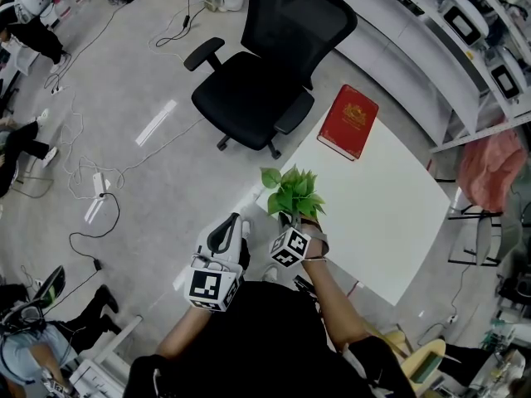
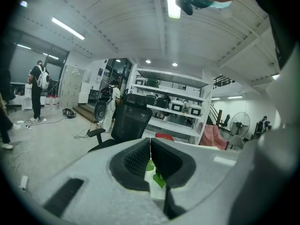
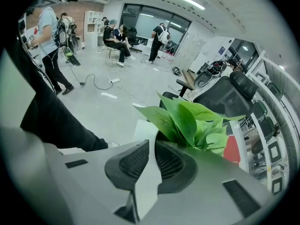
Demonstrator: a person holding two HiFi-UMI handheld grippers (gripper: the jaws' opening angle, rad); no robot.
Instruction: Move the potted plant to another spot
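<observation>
The potted plant (image 1: 294,192), with bright green leaves, stands near the left corner of the white table (image 1: 390,214); its pot is mostly hidden. My right gripper (image 1: 292,224) reaches in at the plant's base. In the right gripper view the leaves (image 3: 192,118) rise just behind the right gripper (image 3: 152,140), whose jaws are pressed nearly together on the pot's dark rim. My left gripper (image 1: 236,220) hangs left of the table edge, away from the plant. It (image 2: 150,138) is shut with nothing between its pads, and a leaf (image 2: 158,178) shows below the tips.
A red book (image 1: 348,123) lies at the table's far corner. A black office chair (image 1: 265,73) stands on the floor just beyond the table. Cables (image 1: 99,197) trail over the floor at left, and white shelving (image 1: 431,31) lines the far right.
</observation>
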